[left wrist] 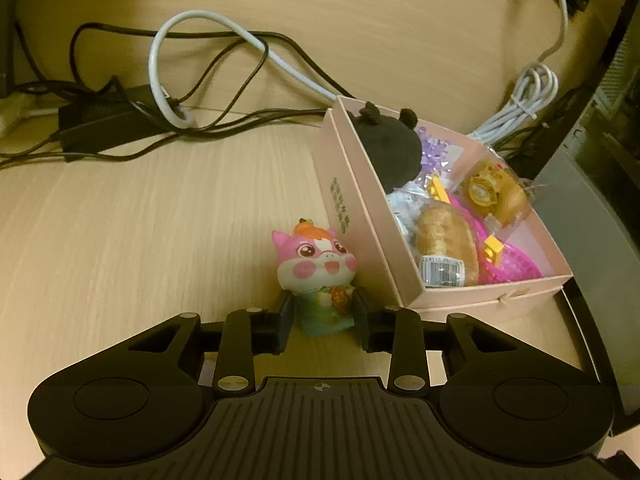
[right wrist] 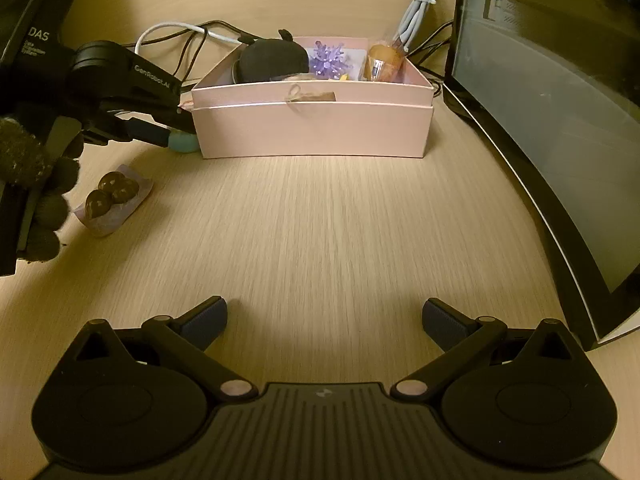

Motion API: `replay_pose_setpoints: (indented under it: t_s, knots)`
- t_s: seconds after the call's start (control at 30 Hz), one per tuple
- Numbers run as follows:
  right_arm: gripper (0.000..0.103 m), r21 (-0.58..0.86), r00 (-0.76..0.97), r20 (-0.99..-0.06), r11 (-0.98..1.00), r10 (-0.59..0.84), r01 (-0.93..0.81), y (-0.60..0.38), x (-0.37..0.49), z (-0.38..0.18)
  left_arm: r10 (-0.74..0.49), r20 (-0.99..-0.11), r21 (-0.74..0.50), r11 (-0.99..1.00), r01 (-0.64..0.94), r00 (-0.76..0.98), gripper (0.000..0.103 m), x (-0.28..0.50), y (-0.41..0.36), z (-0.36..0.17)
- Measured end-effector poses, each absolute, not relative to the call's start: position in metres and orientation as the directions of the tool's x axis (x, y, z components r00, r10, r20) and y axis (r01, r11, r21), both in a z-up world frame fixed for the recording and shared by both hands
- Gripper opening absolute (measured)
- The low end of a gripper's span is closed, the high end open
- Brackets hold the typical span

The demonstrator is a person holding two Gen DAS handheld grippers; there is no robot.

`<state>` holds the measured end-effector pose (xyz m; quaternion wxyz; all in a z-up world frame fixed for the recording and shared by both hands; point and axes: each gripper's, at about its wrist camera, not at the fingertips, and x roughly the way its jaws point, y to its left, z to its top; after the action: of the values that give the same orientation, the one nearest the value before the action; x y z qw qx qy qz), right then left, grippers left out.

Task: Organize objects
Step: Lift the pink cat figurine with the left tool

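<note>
A pink pig figurine (left wrist: 320, 276) with a teal body stands on the desk just left of the pink box (left wrist: 360, 216). My left gripper (left wrist: 325, 320) is shut on the figurine's body. The box holds a black plush (left wrist: 394, 146), wrapped bread (left wrist: 446, 250), a purple crystal piece (left wrist: 434, 152) and a pink basket (left wrist: 508, 264). In the right wrist view the box (right wrist: 316, 128) sits straight ahead, and the left gripper (right wrist: 176, 128) holds the figurine's teal base (right wrist: 185, 142) at the box's left end. My right gripper (right wrist: 324, 320) is open and empty above bare desk.
A packet of chocolate balls (right wrist: 112, 198) lies on the desk at the left. Black and white cables (left wrist: 192, 76) and a power brick (left wrist: 104, 120) lie behind the box. A computer case (right wrist: 560, 120) stands along the right side.
</note>
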<state>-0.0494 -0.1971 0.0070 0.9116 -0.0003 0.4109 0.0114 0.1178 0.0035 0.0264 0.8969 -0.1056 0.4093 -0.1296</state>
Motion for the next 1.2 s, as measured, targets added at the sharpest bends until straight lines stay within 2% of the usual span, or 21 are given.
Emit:
replay_pose_setpoints:
  t_s: [0.4, 0.87, 1.2]
  knots:
    - [0.103, 0.009, 0.678, -0.735, 1.000, 0.004, 0.003, -0.197, -0.050, 0.006, -0.343, -0.730, -0.298, 0.938, 0.177, 0.591, 0.028, 0.086, 0.005, 0.034]
    - [0.103, 0.008, 0.661, -0.750, 1.000, 0.008, -0.002, -0.196, -0.047, 0.008, -0.458, -0.709, -0.391, 0.888, 0.242, 0.536, 0.027, 0.015, 0.018, 0.044]
    - [0.103, 0.007, 0.665, -0.747, 1.000, 0.017, -0.017, -0.192, -0.042, 0.008, -0.380, -0.693, -0.370, 0.917, 0.151, 0.613, 0.027, -0.010, 0.061, 0.059]
